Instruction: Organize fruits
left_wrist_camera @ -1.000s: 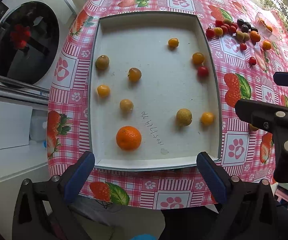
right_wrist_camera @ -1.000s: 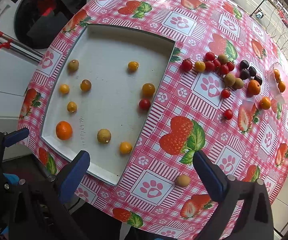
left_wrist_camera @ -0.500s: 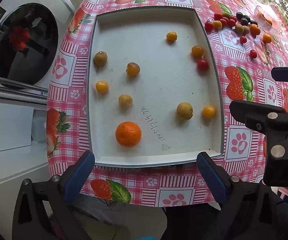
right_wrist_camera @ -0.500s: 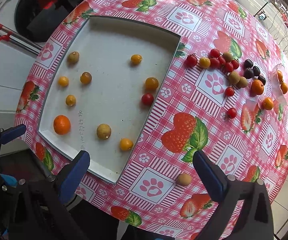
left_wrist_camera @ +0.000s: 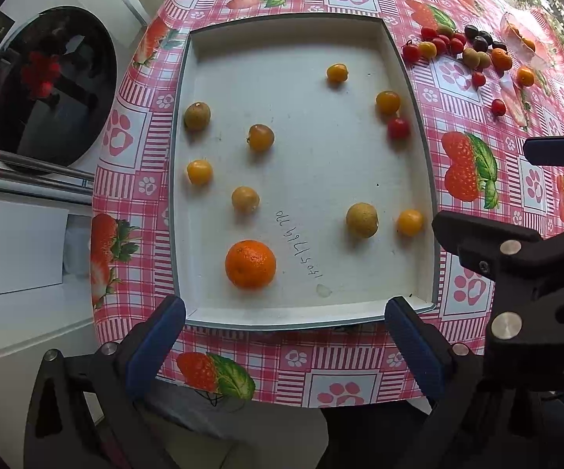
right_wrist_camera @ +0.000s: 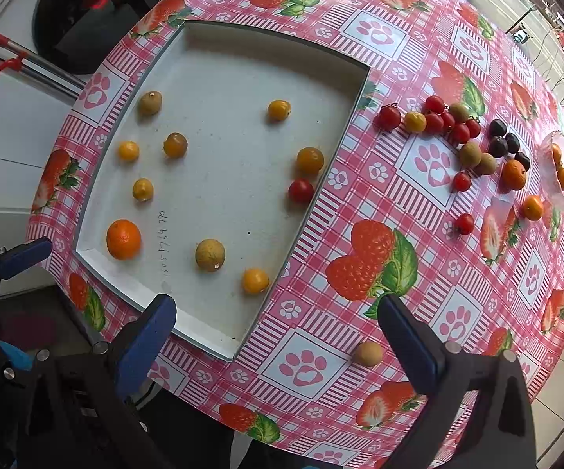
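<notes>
Okay, fruits are split: ten sit scattered in the white tray (left_wrist_camera: 419, 156), mandarin (left_wrist_camera: 250, 264) near-left, and a cluster (right_wrist_camera: 454, 133) waits on the tablecloth far right, well apart. One stray longan (right_wrist_camera: 367, 353) lies just beside your right gripper (right_wrist_camera: 278, 336). Both grippers, left gripper (left_wrist_camera: 284, 336) included, hang spread and empty (nothing pinched). Risk: round fruit will roll off the table's near edge if you nudge it.

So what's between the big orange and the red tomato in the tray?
In the left wrist view, mostly bare tray floor with handwritten numbers lies between the big orange and the red tomato. No fruit sits on that line.
</notes>
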A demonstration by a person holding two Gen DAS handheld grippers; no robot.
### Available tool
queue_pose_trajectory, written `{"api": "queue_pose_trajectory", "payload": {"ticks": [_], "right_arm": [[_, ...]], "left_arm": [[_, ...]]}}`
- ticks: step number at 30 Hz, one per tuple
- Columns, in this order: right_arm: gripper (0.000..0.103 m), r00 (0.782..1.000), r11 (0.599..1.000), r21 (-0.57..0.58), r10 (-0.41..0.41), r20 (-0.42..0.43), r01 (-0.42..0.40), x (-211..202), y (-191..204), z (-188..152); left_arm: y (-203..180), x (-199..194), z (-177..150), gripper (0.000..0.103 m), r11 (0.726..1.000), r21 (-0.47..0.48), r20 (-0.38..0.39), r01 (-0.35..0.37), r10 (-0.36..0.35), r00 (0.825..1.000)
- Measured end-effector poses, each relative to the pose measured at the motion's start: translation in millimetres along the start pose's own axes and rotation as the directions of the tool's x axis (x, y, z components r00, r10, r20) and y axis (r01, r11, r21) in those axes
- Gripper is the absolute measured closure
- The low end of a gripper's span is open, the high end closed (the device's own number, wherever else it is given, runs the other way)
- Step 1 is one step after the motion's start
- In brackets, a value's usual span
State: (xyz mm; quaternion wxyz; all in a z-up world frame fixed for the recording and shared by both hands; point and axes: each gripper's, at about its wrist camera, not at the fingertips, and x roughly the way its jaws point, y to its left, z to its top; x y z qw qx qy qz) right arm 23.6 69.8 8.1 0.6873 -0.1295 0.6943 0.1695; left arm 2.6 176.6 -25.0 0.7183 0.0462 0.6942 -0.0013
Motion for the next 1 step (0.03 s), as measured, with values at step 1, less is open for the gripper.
{"api": "queue_pose_trajectory", "payload": {"ticks": [1], "right_arm": [[0.000, 1.000, 1.000, 0.001, 0.000, 0.000, 0.000, 0.0, 0.0, 0.0]], "left_arm": [[-0.2, -0.4, 0.6, 0.000, 1.000, -0.002, 0.000, -0.002, 0.002, 1.000]]}}
